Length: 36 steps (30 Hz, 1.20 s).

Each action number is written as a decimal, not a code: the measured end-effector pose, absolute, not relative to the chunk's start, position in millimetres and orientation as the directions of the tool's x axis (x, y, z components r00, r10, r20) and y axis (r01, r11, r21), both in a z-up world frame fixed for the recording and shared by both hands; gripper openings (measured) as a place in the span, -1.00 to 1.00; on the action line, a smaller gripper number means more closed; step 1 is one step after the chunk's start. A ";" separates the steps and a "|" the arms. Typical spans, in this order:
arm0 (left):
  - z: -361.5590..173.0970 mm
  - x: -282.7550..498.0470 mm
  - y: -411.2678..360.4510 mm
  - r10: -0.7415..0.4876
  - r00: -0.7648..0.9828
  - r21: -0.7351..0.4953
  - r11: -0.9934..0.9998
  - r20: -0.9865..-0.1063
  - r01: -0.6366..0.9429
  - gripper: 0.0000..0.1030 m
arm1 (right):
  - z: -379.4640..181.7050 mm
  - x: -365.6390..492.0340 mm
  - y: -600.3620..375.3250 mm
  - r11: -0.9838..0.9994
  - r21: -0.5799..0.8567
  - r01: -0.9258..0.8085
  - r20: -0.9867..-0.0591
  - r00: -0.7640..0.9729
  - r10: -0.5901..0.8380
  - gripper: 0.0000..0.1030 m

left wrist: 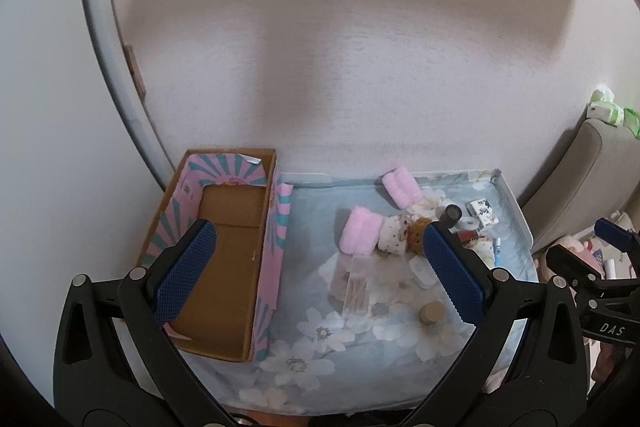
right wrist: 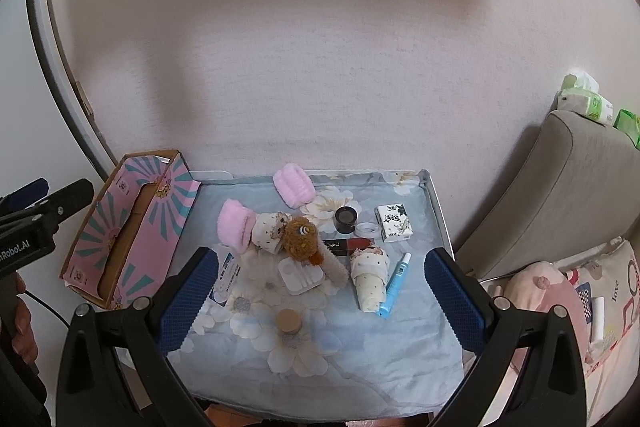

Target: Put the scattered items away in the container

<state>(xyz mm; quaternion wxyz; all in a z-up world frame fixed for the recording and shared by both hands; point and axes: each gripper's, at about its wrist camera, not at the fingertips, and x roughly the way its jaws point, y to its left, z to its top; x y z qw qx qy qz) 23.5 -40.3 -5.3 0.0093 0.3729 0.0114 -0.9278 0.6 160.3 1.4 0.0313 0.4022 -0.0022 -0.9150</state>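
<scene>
Left gripper (left wrist: 320, 269) and right gripper (right wrist: 324, 301): jaws spread wide, nothing held, both poised above the near edge. Surface: floral blue cloth (right wrist: 360, 359) laid in a white-rimmed tray (right wrist: 438, 211). Scattered upon it, near to far: cork-lidded jar (right wrist: 289, 321), blue tube (right wrist: 395, 279), brown plush toy (right wrist: 300, 237), pink rolled socks (right wrist: 293, 185). Container: cardboard box (left wrist: 224, 267), pink-and-teal printed, brown inside, seen empty at the cloth's left edge. Beyond: pale wall; grey cushion (right wrist: 560, 187) at right.
</scene>
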 end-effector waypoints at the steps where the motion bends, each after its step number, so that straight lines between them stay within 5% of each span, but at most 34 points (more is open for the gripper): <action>1: -5.7 22.9 -39.9 -0.008 -0.720 -0.014 -1.000 -0.694 0.024 0.99 | 1.7 0.6 161.2 -0.998 0.028 0.054 -0.735 -0.675 -0.057 0.99; 24: -4.9 -2.6 -21.9 0.013 -0.723 0.033 -0.998 -0.691 -0.050 0.99 | 14.8 -20.9 219.6 -0.999 0.041 0.005 -0.691 -0.722 -0.032 0.99; 36: -128.0 -24.8 2.3 0.073 -0.545 -0.014 -0.994 -0.835 -0.112 0.99 | -99.4 -45.0 223.7 -0.996 -0.014 0.083 -0.818 -0.573 -0.036 0.99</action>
